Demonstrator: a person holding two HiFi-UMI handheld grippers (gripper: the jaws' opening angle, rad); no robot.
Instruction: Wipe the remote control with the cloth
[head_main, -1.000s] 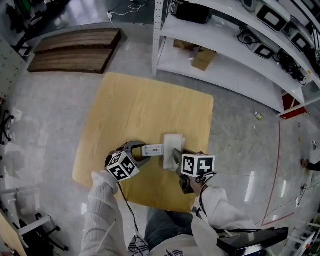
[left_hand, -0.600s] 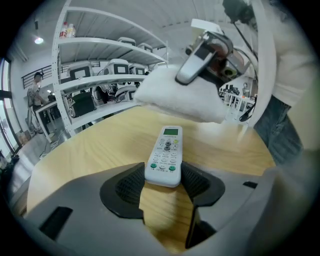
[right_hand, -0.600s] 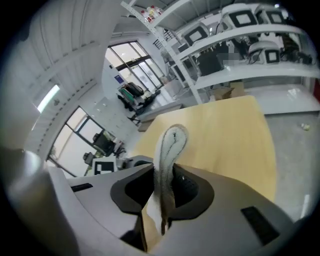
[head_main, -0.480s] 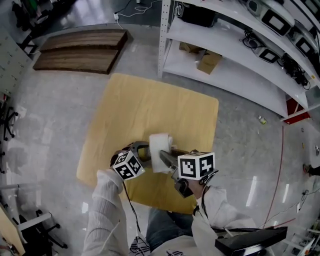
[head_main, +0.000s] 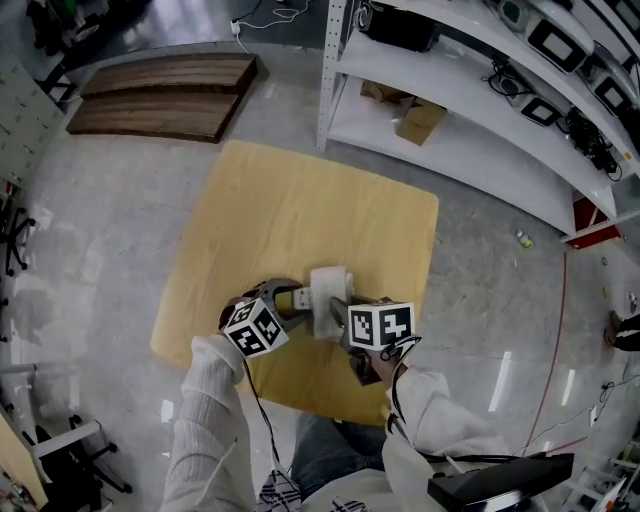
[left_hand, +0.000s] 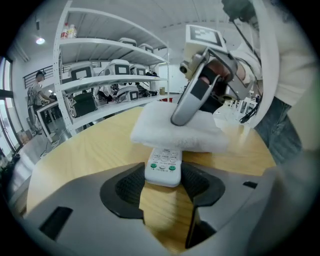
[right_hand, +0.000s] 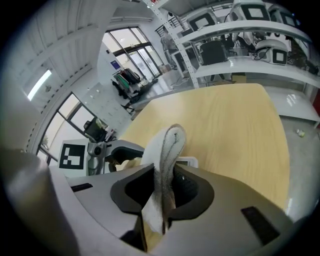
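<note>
Wiping in progress: we clamp the remote control (left_hand: 163, 167) in the left gripper's (left_hand: 162, 182) jaws. The cloth (left_hand: 175, 132), pinched in the right gripper's (right_hand: 165, 187) jaws, lies across it. We judge the button end unwiped.

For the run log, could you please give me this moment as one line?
left gripper: shut on remote control | right gripper: shut on cloth | cloth: over remote control

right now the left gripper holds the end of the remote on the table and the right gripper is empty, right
Not quite. The right gripper is not empty: the right gripper view shows it shut on a folded white cloth. The left gripper does hold the end of the remote on the table.
</note>
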